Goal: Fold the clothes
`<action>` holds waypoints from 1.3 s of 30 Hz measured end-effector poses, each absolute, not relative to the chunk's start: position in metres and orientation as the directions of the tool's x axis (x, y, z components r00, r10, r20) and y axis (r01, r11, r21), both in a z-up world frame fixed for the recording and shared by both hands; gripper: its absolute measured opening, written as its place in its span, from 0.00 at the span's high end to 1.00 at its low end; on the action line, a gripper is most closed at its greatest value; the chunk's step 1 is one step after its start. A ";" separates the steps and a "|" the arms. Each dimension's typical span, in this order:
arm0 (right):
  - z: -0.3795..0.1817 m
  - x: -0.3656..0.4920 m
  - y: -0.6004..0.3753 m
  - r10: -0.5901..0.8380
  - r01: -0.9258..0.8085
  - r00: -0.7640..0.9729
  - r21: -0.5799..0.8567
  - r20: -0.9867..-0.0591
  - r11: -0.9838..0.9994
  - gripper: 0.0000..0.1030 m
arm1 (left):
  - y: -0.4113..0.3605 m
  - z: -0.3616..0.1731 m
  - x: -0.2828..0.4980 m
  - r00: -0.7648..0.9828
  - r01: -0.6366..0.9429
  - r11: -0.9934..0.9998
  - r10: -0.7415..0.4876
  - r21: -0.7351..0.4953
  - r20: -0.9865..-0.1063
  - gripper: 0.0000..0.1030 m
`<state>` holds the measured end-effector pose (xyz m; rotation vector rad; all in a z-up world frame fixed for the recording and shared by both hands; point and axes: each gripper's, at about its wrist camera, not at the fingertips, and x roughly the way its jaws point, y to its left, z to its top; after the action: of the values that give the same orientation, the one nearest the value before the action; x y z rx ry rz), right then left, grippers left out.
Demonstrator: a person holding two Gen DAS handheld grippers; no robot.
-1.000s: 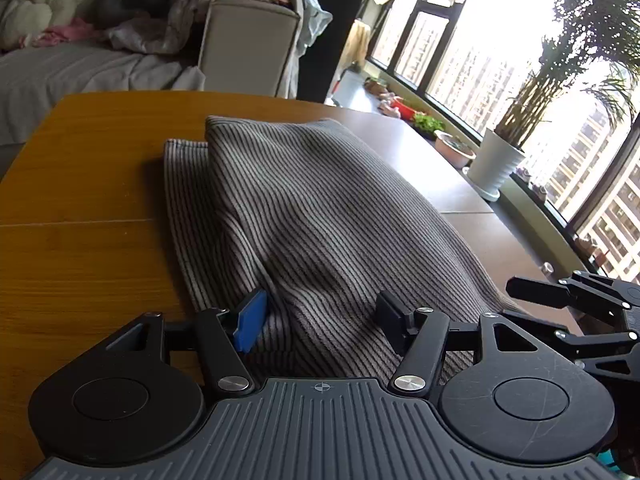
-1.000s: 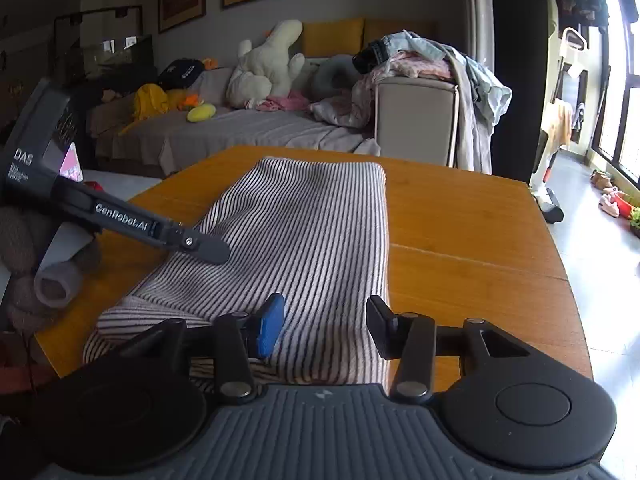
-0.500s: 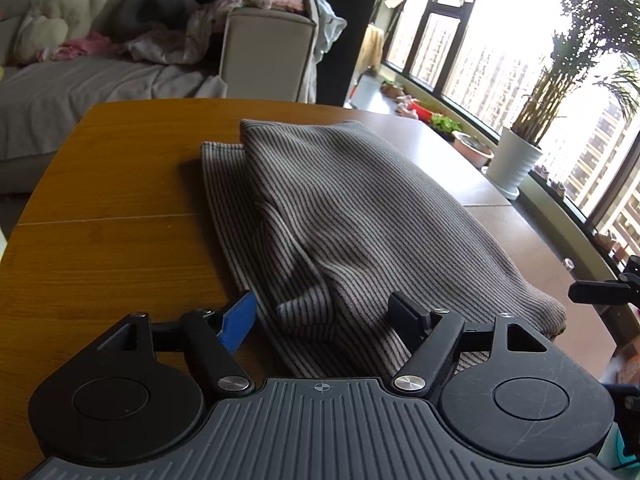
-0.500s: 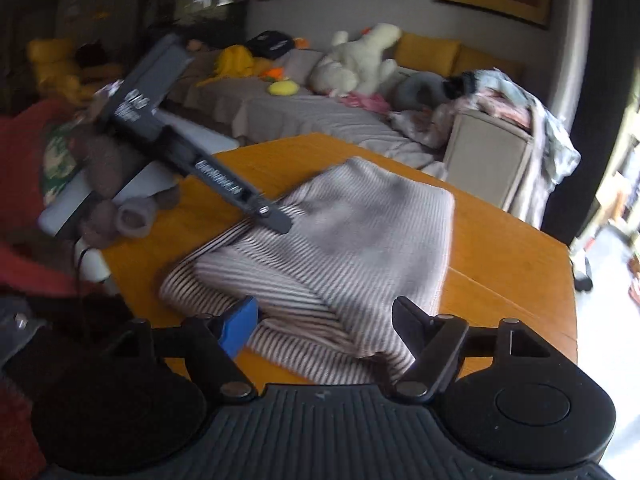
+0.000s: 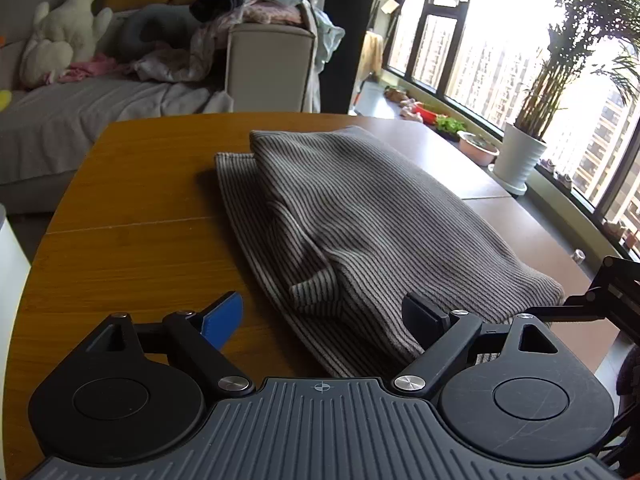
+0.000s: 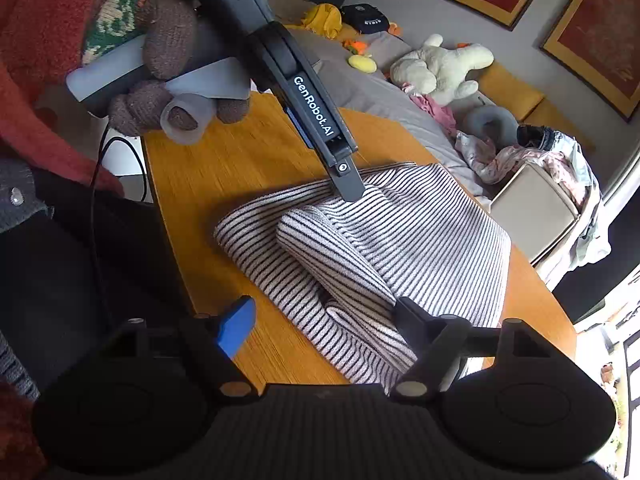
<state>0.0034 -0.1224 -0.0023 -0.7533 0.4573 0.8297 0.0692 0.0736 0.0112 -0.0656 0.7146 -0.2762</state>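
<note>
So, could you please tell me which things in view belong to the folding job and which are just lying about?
Belongs to the job:
striped garment
wooden table
left gripper, open
right gripper, open

Just lying about:
plush toy
clothes pile on the sofa
potted plant
neck pillow

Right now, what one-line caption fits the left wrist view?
Open left gripper hovering over a folded grey striped knit garment on a wooden table.

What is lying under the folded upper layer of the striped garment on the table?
Under the upper layer of the striped garment lies its own lower layer, showing along the left edge, on the wooden table. Whether anything is hidden between the layers cannot be seen.
</note>
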 end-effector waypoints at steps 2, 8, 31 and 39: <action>0.003 0.014 -0.124 0.483 -0.786 0.600 -0.354 -0.638 0.508 0.48 | 0.074 0.014 0.064 0.724 0.248 0.958 -0.280 -0.142 -0.631 0.08; 0.013 0.052 -0.152 0.573 -0.737 0.511 0.017 -0.640 0.676 0.55 | 0.071 0.024 0.045 0.722 0.344 0.934 -0.332 -0.102 -0.607 0.03; 0.009 0.039 -0.151 0.554 -0.732 0.607 -0.129 -0.570 0.669 0.18 | 0.043 0.007 0.048 0.679 0.397 0.917 -0.327 -0.046 -0.657 0.00; -0.006 0.033 -0.131 0.482 -0.703 0.693 -0.356 -0.537 0.615 0.10 | 0.053 0.013 0.061 0.679 0.344 0.930 -0.343 -0.131 -0.649 0.00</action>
<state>0.0329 -0.1313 -0.0060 -0.5836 0.4135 0.7054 0.0611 0.0533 0.0130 0.0022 0.7284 -0.3856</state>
